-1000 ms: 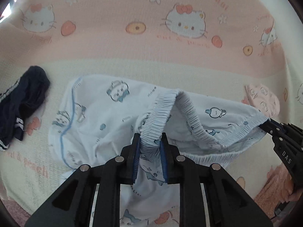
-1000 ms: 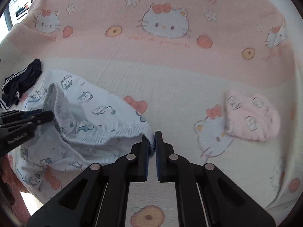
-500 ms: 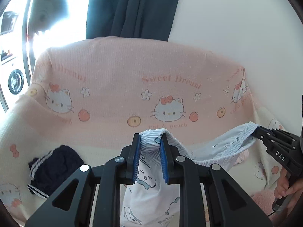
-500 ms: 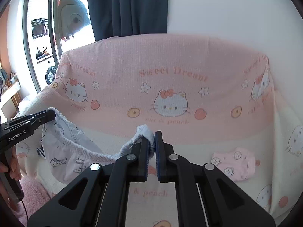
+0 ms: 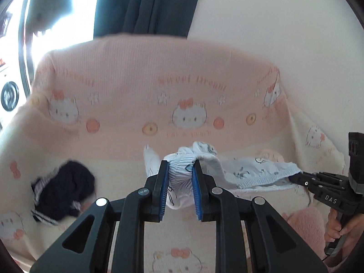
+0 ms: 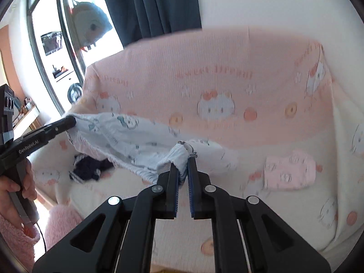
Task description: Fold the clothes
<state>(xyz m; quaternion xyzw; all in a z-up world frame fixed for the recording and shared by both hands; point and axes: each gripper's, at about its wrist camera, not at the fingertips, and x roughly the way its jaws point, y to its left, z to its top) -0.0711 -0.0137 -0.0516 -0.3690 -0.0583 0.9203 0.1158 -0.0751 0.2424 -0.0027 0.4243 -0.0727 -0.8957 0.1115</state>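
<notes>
Pale blue printed shorts [image 5: 254, 170] with an elastic waistband hang in the air between both grippers, above the sofa. My left gripper [image 5: 180, 166] is shut on one end of the waistband. My right gripper [image 6: 182, 161] is shut on the other end of the shorts [image 6: 127, 136]. The right gripper also shows in the left wrist view [image 5: 295, 178], and the left gripper shows in the right wrist view [image 6: 70, 121]. The fabric stretches between them and is blurred by motion.
A pink cat-print blanket [image 5: 127, 95] covers the sofa [image 6: 273, 72]. A dark navy garment [image 5: 63, 191] lies on the seat at the left [image 6: 91, 168]. A folded pink garment [image 6: 291, 170] lies at the right. A window and dark curtain [image 6: 154, 6] stand behind.
Both grippers have lifted the shorts off the sofa seat into the air. The shorts now swing up and spread sideways between them instead of hanging down.
</notes>
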